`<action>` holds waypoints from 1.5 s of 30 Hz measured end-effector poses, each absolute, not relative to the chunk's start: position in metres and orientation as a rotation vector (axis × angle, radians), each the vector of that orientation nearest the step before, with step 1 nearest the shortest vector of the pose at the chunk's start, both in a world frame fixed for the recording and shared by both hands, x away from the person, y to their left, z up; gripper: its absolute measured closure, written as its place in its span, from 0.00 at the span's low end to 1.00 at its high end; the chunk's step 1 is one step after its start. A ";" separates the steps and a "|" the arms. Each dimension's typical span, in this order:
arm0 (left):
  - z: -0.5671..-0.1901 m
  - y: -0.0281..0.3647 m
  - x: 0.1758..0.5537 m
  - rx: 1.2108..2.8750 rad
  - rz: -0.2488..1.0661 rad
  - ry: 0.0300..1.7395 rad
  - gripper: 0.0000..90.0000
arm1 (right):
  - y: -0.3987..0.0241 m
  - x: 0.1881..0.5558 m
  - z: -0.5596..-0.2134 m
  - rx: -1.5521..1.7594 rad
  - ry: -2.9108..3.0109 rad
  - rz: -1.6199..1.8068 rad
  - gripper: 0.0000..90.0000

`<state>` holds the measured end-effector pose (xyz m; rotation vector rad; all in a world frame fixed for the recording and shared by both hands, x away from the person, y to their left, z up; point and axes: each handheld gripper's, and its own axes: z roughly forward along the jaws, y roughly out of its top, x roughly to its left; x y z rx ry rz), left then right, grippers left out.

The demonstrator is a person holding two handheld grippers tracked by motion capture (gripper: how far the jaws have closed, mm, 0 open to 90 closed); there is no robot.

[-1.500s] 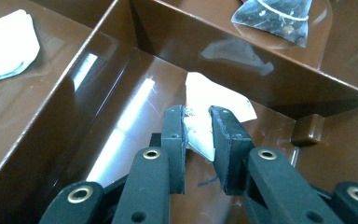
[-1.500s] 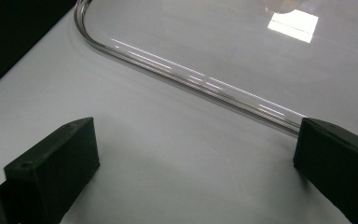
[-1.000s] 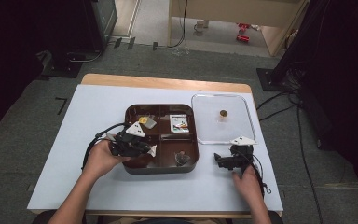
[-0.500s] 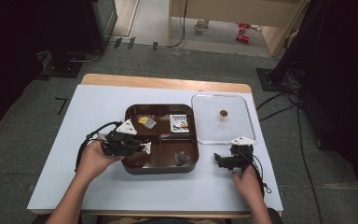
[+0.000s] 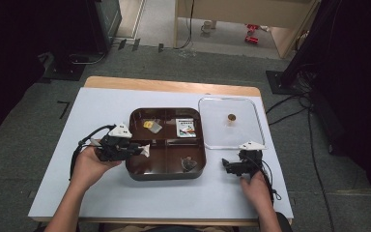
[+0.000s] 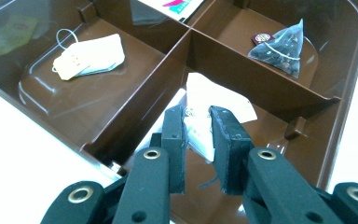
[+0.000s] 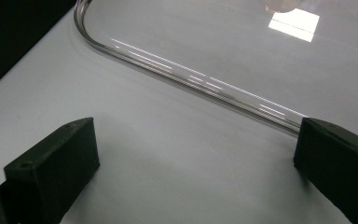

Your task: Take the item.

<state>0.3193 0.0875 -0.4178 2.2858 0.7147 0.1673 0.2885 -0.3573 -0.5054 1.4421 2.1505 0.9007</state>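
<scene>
L claw (image 6: 198, 135) is clenched on a white tea-bag sachet (image 6: 212, 105), holding it just above the near-left compartment of the brown tray (image 5: 166, 175), by the tray's left edge. R claw (image 7: 196, 158) is released, jaws wide w/ nothing between, resting on the tabletop (image 5: 101, 104) just beside the clear lid (image 5: 229, 126). Other compartments: tagged tea bag (image 6: 91, 56), pyramid tea bag (image 6: 282, 46), printed packet (image 5: 186, 127).
</scene>
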 end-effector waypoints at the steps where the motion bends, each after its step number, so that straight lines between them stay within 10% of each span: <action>1: -0.418 0.087 0.319 2.286 0.167 0.715 0.85 | -0.357 0.289 -0.505 1.442 2.151 0.901 0.00; 45: -0.432 0.166 0.338 2.201 0.269 1.050 0.85 | -0.357 0.288 -0.505 1.442 2.150 0.901 0.00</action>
